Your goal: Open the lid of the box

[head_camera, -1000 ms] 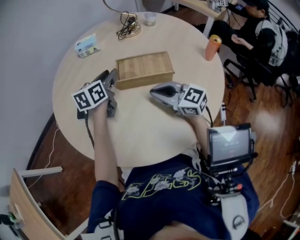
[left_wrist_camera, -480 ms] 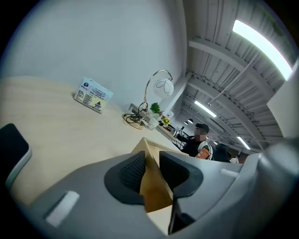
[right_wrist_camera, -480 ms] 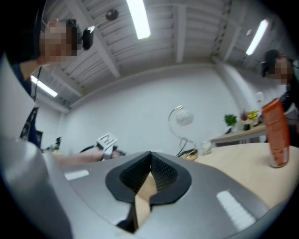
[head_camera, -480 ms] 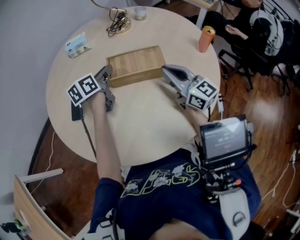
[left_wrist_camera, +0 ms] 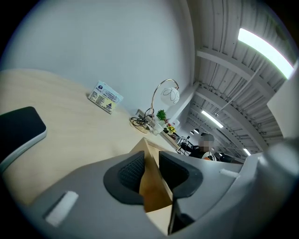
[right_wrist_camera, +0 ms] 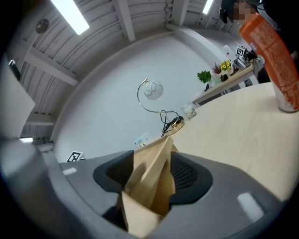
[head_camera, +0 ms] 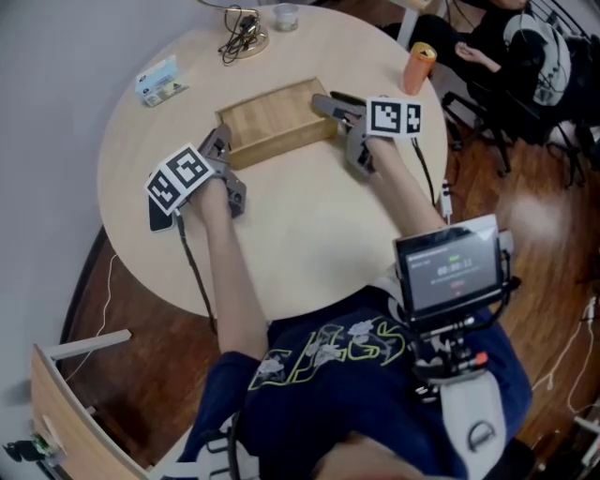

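A flat wooden box (head_camera: 277,120) lies with its lid down on the round table (head_camera: 300,234). My left gripper (head_camera: 228,167) is at the box's near-left corner. In the left gripper view its jaws (left_wrist_camera: 152,159) are closing, and both pads touch the wooden corner (left_wrist_camera: 153,189) between them. My right gripper (head_camera: 342,127) straddles the box's right end. In the right gripper view its jaws (right_wrist_camera: 152,170) are opening, with the box end (right_wrist_camera: 148,184) between them and a gap at the left pad (right_wrist_camera: 117,175).
An orange can (head_camera: 421,67) stands right of the box. A card packet (head_camera: 159,81), a lamp base with cables (head_camera: 242,37) and a glass (head_camera: 286,14) sit at the far edge. A black phone (head_camera: 161,214) lies under my left hand. A seated person (head_camera: 506,47) is at back right.
My right gripper has moved from the table's middle to the box's right end and opened around it. My left gripper's jaws have narrowed onto the box's left corner.
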Available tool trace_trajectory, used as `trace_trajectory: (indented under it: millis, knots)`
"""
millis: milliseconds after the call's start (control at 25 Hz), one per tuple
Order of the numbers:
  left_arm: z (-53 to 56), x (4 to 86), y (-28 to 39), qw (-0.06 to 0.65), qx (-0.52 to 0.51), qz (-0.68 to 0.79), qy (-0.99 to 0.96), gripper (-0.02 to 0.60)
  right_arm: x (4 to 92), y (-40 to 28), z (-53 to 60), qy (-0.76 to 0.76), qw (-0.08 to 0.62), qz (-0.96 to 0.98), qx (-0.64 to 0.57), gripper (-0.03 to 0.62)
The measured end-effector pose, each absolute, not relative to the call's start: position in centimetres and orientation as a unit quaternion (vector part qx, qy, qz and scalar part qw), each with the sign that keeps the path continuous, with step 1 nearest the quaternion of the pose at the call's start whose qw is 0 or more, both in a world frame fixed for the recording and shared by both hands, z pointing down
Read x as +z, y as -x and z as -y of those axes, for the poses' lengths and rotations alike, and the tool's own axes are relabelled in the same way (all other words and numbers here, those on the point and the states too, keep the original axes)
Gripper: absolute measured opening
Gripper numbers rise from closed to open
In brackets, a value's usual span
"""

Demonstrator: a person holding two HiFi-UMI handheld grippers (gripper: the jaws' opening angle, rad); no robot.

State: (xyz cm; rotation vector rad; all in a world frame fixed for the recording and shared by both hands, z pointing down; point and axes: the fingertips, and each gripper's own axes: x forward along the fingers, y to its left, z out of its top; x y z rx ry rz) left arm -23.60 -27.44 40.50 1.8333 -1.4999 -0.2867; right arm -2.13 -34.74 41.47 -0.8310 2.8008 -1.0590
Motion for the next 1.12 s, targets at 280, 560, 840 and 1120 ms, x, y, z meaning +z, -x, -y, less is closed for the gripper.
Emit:
trace_trajectory:
  millis: [280,560,840,1120]
  knots:
    - [27.4,40.4,23.5,0.369,-0.112,0.587,-0.712,0.090,41.9,1.3,35.7,0.271,0.029,-0.882,-0.386,0.123]
    - [27.6,40.5,23.3,0.364,-0.119,0.586,-0.714,0.094,42.1,0.3,36.4,0.271,0.042,-0.870,-0.409,0.112]
    - [27.8,40.6,23.2,0.362,-0.128,0.584,-0.716,0.097,42.2,-2.2,37.4,0.285,0.051,-0.862,-0.416,0.103]
    - [28.0,40.6,23.3,0.357,-0.135,0.584,-0.716,0.097,42.3,-3.9,38.0,0.285,0.080,-0.850,-0.435,0.095]
